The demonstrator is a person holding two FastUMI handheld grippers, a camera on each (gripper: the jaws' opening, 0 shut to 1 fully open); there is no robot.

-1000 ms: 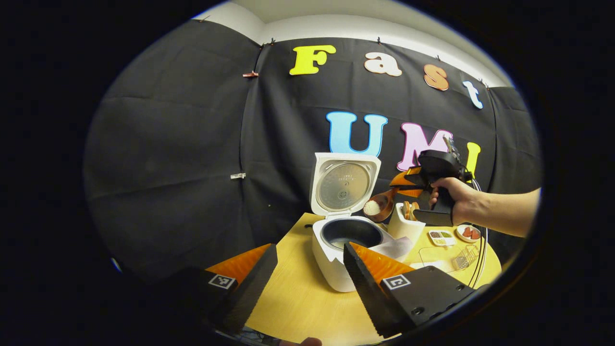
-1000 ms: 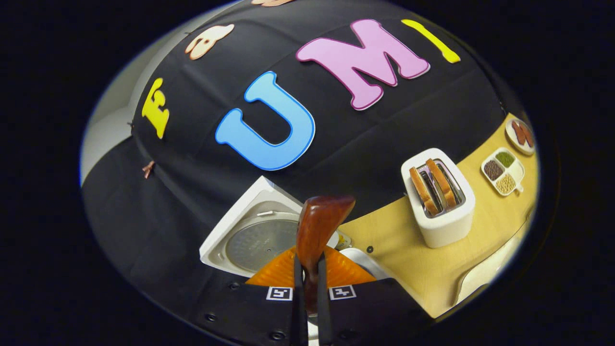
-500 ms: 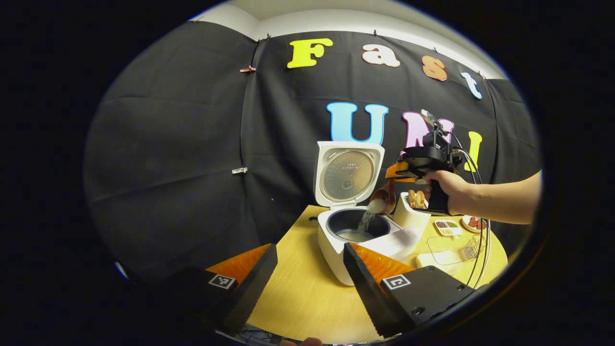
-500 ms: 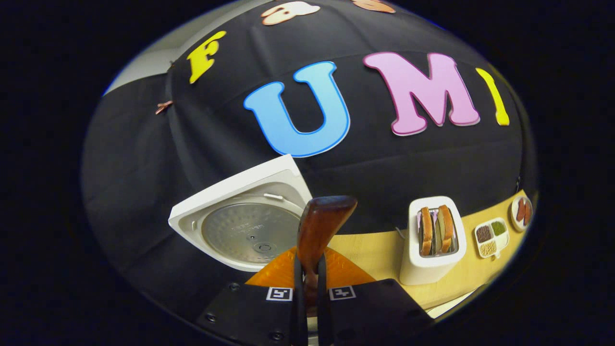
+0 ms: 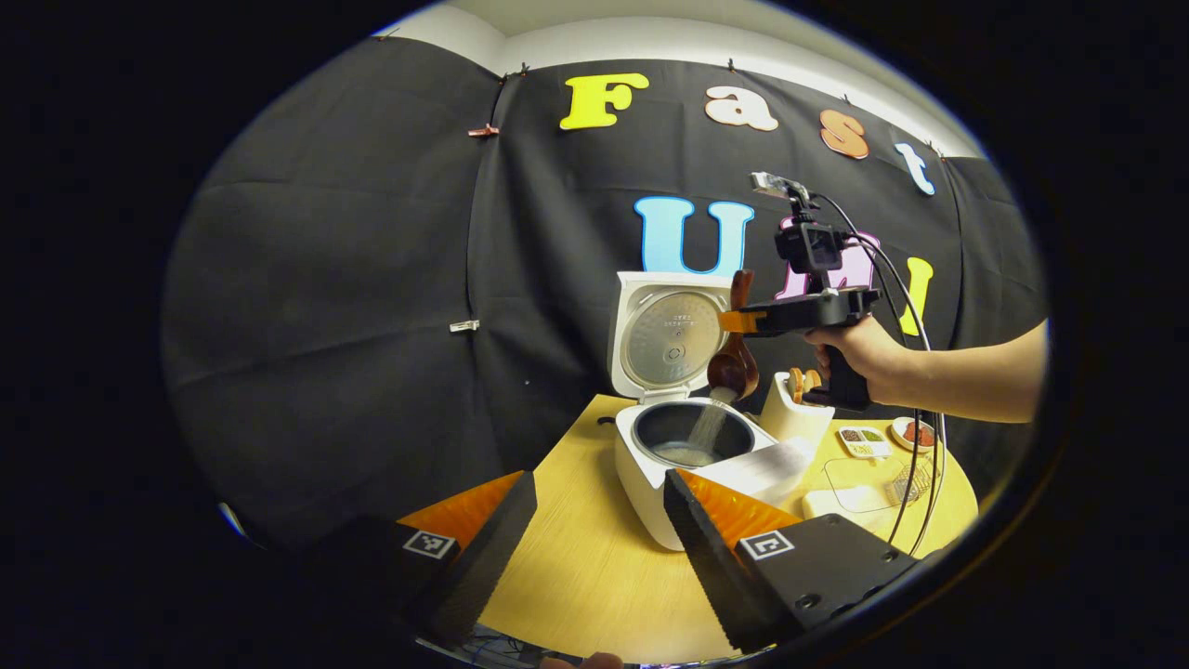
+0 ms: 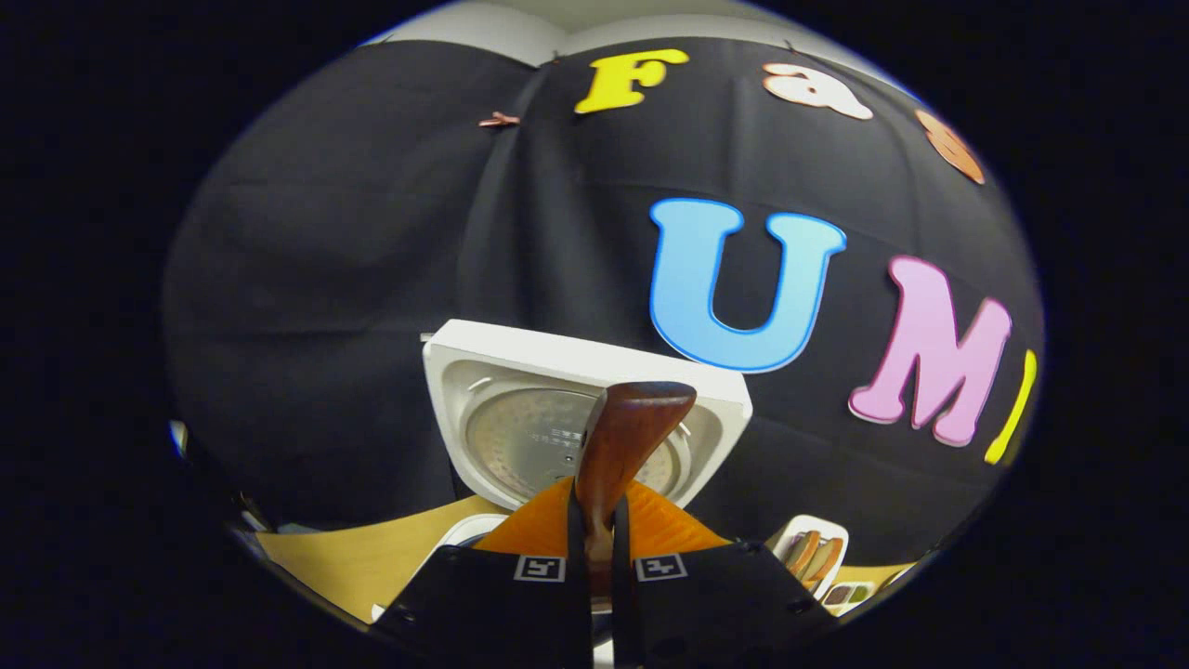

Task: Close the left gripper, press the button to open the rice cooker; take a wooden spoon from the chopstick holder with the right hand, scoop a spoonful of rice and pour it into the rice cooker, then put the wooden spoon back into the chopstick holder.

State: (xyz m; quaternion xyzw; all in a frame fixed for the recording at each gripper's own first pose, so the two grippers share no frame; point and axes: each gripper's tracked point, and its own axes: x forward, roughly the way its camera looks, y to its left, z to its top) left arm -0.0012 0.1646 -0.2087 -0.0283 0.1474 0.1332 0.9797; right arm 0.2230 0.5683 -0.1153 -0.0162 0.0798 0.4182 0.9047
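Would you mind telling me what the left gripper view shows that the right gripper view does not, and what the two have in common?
The left gripper view alone gives the pour itself: the spoon's bowl tipped over the inner pot, a stream of rice falling in, the hand gripping the right gripper, and the left gripper open in the foreground. The right gripper view alone gives the close grip: both fingers pressed on the wooden spoon handle. Both share the raised rice cooker lid, the toaster and the table.
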